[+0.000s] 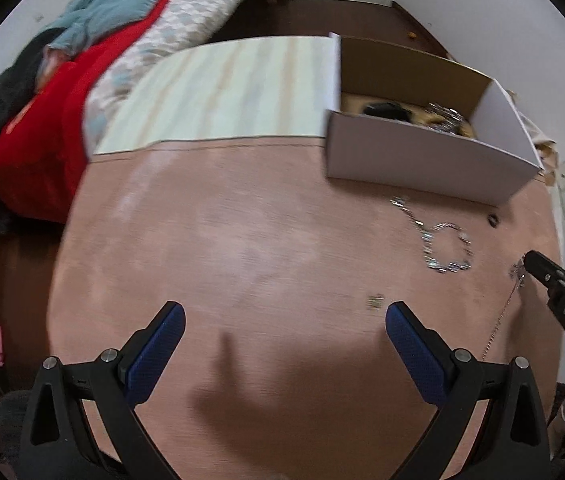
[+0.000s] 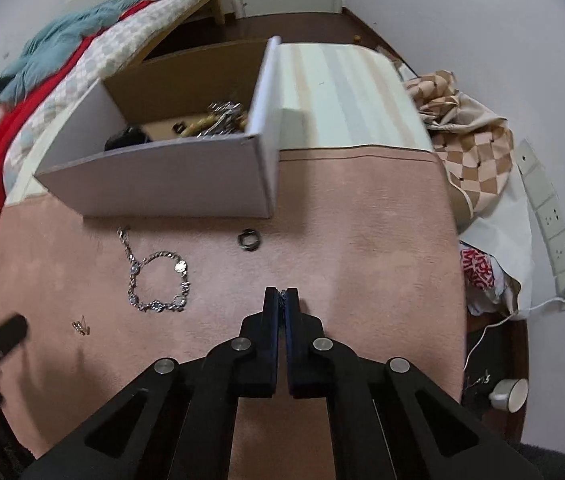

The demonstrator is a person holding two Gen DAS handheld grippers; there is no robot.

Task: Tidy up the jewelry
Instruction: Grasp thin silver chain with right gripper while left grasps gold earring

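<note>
An open white cardboard box (image 1: pixel 422 160) (image 2: pixel 170 176) stands on the pink mat and holds several jewelry pieces (image 2: pixel 222 118). A silver bracelet (image 1: pixel 442 246) (image 2: pixel 158 280) lies in front of it, with a dark ring (image 2: pixel 248 239) (image 1: pixel 493 221) and a small gold earring (image 1: pixel 375 301) (image 2: pixel 80 326) nearby. My left gripper (image 1: pixel 284 320) is open and empty above the mat. My right gripper (image 2: pixel 281 292) (image 1: pixel 526 260) is shut on a thin silver chain (image 1: pixel 506 308) that hangs below its tips.
A bed with red, teal and patterned bedding (image 1: pixel 82 80) lies on the left. A checkered cloth (image 2: pixel 466 140) and a power strip (image 2: pixel 550 224) sit at the right. A striped board (image 1: pixel 222 92) lies behind the mat (image 1: pixel 222 240). A white cup (image 2: pixel 510 394) stands on the floor.
</note>
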